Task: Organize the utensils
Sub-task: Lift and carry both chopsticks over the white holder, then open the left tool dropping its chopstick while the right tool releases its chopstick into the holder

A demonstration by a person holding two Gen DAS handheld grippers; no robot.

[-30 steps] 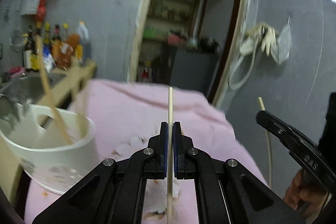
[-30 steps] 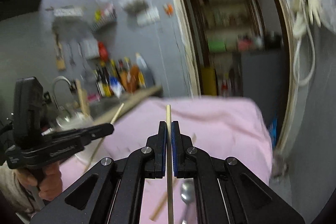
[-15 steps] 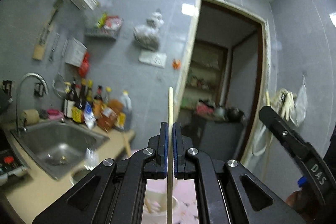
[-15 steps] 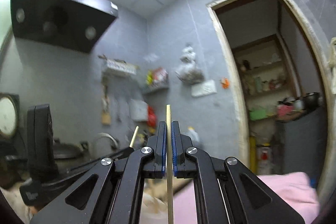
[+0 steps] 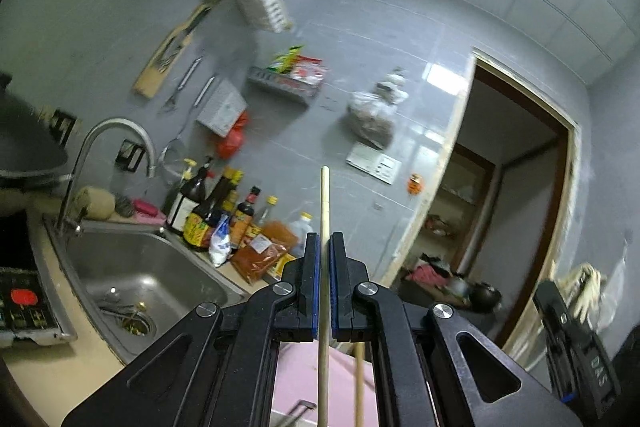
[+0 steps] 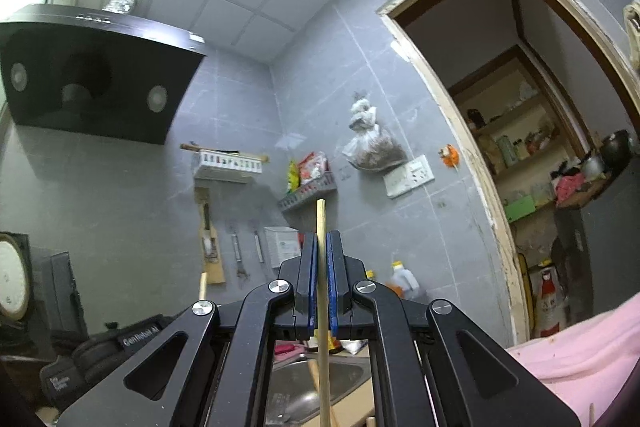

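- L black two-finger gripper (image 5: 324, 247) is clamping a thin pale wooden chopstick (image 5: 324, 203) btwn its blue-lined pads; stick is running straight along the fingers, tip sticking out well past them.
- R black two-finger gripper (image 6: 319, 247) is likewise pinching a second thin pale wooden chopstick (image 6: 321, 223), tip poking out ahead, rest of it passing back under the frame.
- Both grippers are pointing up at the grey tiled wall (image 5: 340, 39), not down at the work surface.
- Below-left of the L gripper: stainless steel sink (image 5: 132, 271) w/ curved faucet (image 5: 108, 143); dark sauce bottles (image 5: 212, 207) are standing just beyond it.
- Pink cloth (image 6: 580, 355) is lying below-right of the R gripper.
- R gripper's black body (image 5: 576, 347) is showing far right of the L one.
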